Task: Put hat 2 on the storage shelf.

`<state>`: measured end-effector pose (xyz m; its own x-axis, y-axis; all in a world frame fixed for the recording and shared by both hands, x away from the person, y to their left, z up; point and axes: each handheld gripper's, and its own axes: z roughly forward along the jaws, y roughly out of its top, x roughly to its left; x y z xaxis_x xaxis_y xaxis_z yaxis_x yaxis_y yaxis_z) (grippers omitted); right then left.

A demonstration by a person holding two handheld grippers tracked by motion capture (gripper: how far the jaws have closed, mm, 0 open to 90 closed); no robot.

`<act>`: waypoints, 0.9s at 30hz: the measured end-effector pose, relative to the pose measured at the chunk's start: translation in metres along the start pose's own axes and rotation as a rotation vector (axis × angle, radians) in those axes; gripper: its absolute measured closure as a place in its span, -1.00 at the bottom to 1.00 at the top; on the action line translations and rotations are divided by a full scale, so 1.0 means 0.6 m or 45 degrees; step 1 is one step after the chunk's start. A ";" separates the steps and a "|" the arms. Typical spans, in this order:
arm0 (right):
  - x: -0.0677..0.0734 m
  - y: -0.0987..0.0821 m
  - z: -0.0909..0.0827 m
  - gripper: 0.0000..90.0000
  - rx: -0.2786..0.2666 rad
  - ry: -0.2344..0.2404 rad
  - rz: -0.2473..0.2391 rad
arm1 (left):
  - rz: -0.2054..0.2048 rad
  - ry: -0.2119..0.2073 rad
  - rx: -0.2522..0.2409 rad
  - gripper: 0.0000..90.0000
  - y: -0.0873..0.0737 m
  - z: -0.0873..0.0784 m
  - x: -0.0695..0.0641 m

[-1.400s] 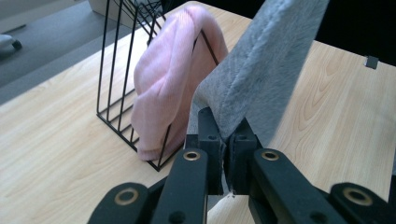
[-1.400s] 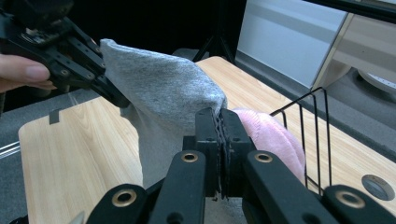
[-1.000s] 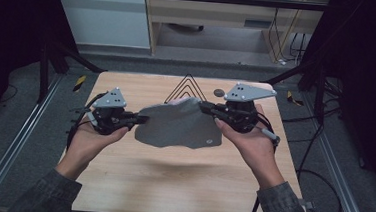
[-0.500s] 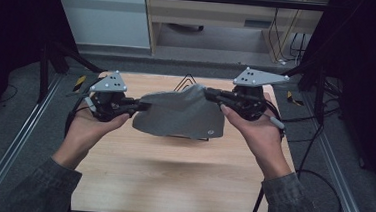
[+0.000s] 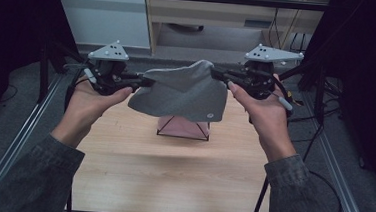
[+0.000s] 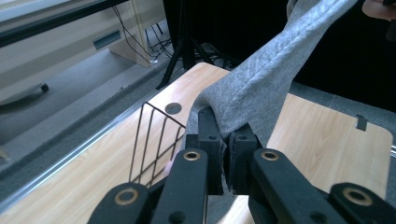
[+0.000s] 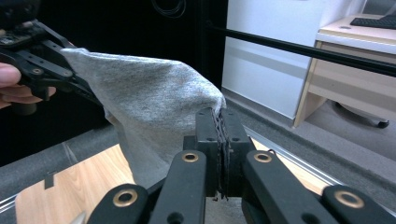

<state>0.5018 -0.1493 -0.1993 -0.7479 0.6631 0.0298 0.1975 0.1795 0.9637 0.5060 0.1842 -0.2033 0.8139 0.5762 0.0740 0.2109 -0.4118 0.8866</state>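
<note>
A grey cloth [image 5: 184,90] hangs in the air above the wooden table [image 5: 171,170], stretched between both grippers. My left gripper [image 5: 145,81] is shut on the cloth's left edge, and the left gripper view shows the stitched hem of the cloth [image 6: 261,79] pinched between the jaws of that gripper [image 6: 224,154]. My right gripper [image 5: 217,74] is shut on the cloth's upper right corner; in the right gripper view the cloth [image 7: 149,98] runs from my right gripper [image 7: 220,140] across to my left gripper [image 7: 88,95]. A small round label [image 5: 207,116] marks the cloth's lower right.
A black wire basket [image 5: 183,128] with a pinkish bottom stands on the table under the cloth; its wire side [image 6: 154,140] shows in the left gripper view. A round hole [image 6: 173,108] is in the tabletop. Metal rails [image 5: 20,139] flank the table, with a desk [image 5: 222,13] behind.
Both grippers have risen with the cloth and lifted it higher off the table. The wire basket now shows below the cloth instead of behind it.
</note>
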 end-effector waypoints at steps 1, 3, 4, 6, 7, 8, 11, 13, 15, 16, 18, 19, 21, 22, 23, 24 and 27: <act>-0.003 0.002 0.001 0.98 -0.001 -0.006 -0.002 | -0.001 0.001 -0.005 0.92 0.005 0.001 0.001; -0.012 0.009 0.004 0.98 -0.014 -0.013 0.011 | 0.000 -0.003 -0.016 0.92 0.014 0.005 0.005; -0.016 0.012 0.005 0.98 -0.016 -0.016 0.011 | 0.012 0.002 -0.008 0.92 0.018 0.006 0.007; -0.024 0.019 0.010 0.98 -0.018 -0.018 0.021 | 0.013 0.005 -0.011 0.92 0.025 0.010 0.013; -0.028 0.023 0.013 0.98 -0.021 -0.026 0.020 | 0.019 0.012 -0.016 0.92 0.028 0.011 0.015; -0.032 0.026 0.016 0.97 -0.028 -0.029 0.021 | 0.018 0.015 -0.021 0.92 0.031 0.012 0.018; -0.041 0.035 0.020 0.97 -0.052 -0.051 0.019 | 0.017 0.035 -0.047 0.92 0.042 0.018 0.027; -0.049 0.040 0.022 0.97 -0.070 -0.080 0.008 | 0.012 0.047 -0.059 0.92 0.050 0.025 0.035; -0.055 0.041 0.022 0.97 -0.084 -0.104 0.001 | 0.013 0.055 -0.046 0.92 0.056 0.033 0.040; -0.059 0.041 0.023 0.97 -0.086 -0.117 -0.005 | 0.017 0.063 -0.047 0.92 0.058 0.038 0.040; -0.069 0.039 0.025 0.98 -0.092 -0.142 -0.004 | 0.022 0.080 -0.057 0.92 0.059 0.049 0.045; -0.076 0.037 0.028 0.98 -0.098 -0.152 0.003 | 0.014 0.080 -0.065 0.92 0.057 0.053 0.048; -0.086 0.034 0.032 0.98 -0.113 -0.168 0.016 | -0.006 0.086 -0.083 0.93 0.055 0.060 0.054; -0.093 0.033 0.035 0.98 -0.126 -0.169 0.022 | -0.005 0.094 -0.087 0.93 0.053 0.064 0.057; -0.097 0.032 0.037 0.98 -0.135 -0.173 0.033 | -0.008 0.105 -0.089 0.93 0.052 0.070 0.060; -0.103 0.030 0.040 0.98 -0.146 -0.171 0.041 | -0.002 0.117 -0.086 0.93 0.050 0.076 0.062; -0.113 0.024 0.051 0.98 -0.143 -0.184 0.035 | 0.010 0.152 -0.066 0.93 0.045 0.093 0.070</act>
<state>0.5747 -0.1694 -0.1955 -0.6428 0.7656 0.0262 0.1389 0.0828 0.9868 0.5761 0.1578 -0.2017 0.7446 0.6542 0.1323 0.1737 -0.3812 0.9080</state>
